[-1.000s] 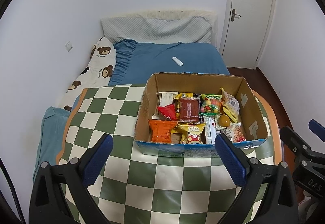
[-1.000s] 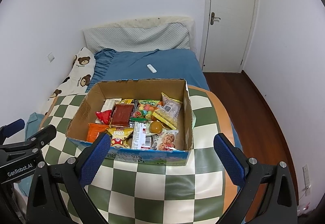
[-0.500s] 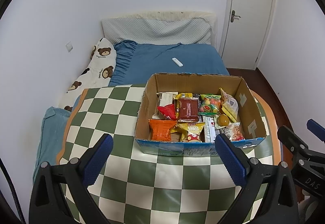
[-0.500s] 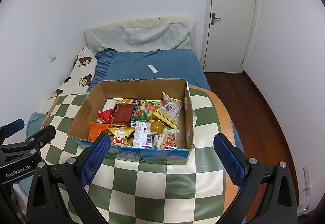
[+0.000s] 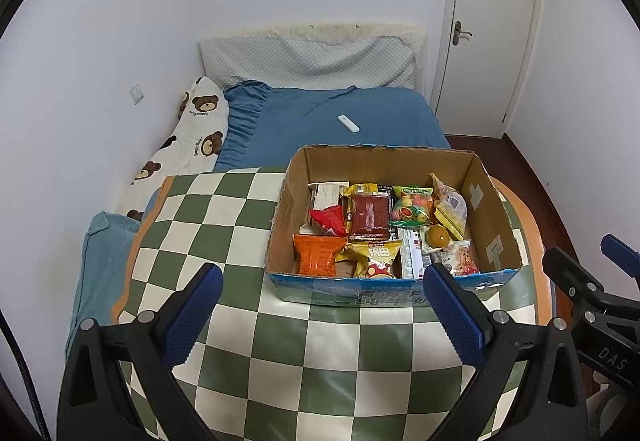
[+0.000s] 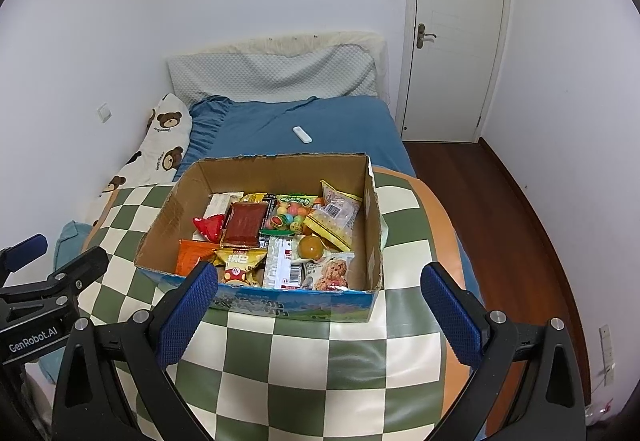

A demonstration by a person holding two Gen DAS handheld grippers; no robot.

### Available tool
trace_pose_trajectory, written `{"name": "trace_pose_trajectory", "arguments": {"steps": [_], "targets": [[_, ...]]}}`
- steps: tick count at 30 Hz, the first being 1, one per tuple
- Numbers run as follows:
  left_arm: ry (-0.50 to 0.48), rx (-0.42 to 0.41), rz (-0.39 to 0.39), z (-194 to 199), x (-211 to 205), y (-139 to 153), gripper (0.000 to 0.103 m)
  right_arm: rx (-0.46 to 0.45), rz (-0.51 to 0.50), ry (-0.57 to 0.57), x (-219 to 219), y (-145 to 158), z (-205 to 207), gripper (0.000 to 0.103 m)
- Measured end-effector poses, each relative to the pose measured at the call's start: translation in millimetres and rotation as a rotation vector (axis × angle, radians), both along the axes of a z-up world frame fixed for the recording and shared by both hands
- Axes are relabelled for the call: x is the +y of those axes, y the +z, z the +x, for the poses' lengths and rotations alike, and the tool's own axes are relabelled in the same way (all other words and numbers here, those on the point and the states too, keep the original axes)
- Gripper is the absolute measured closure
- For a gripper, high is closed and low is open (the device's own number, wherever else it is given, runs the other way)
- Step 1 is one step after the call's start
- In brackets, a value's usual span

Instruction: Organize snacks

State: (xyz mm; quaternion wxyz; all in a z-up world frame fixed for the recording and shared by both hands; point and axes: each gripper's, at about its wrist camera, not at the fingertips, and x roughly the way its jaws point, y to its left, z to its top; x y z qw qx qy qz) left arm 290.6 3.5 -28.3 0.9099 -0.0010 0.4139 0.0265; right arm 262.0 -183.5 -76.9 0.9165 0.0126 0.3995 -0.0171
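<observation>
Jaws of both the left gripper (image 5: 322,311) and right gripper (image 6: 318,311) stood wide apart, gripping nothing, short of the cardboard box (image 6: 372,225). Box sat open on the worktop (image 5: 224,209), toward its right side. Inside, loosely heaped: orange packet (image 5: 318,255) at front left, dark red packet (image 5: 369,212), red wrapper (image 5: 329,221), bag of coloured candies (image 5: 412,203), round amber jelly cup (image 5: 437,235), cookie packet (image 6: 330,273). Worktop wore a green-and-cream checked cover. Beyond lay a blue bed (image 5: 316,121) with a white remote (image 5: 349,123), bear-print pillow (image 5: 192,137), closed white door (image 6: 452,37).
</observation>
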Motion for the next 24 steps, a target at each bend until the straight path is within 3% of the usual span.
{"name": "trace_pose_trajectory", "arguments": {"steps": [24], "targets": [[-0.003,-0.016,-0.001,-3.9,3.9,3.9,0.000,-0.003,0.006,0.003,0.5,2.5,-2.0,0.000]]}}
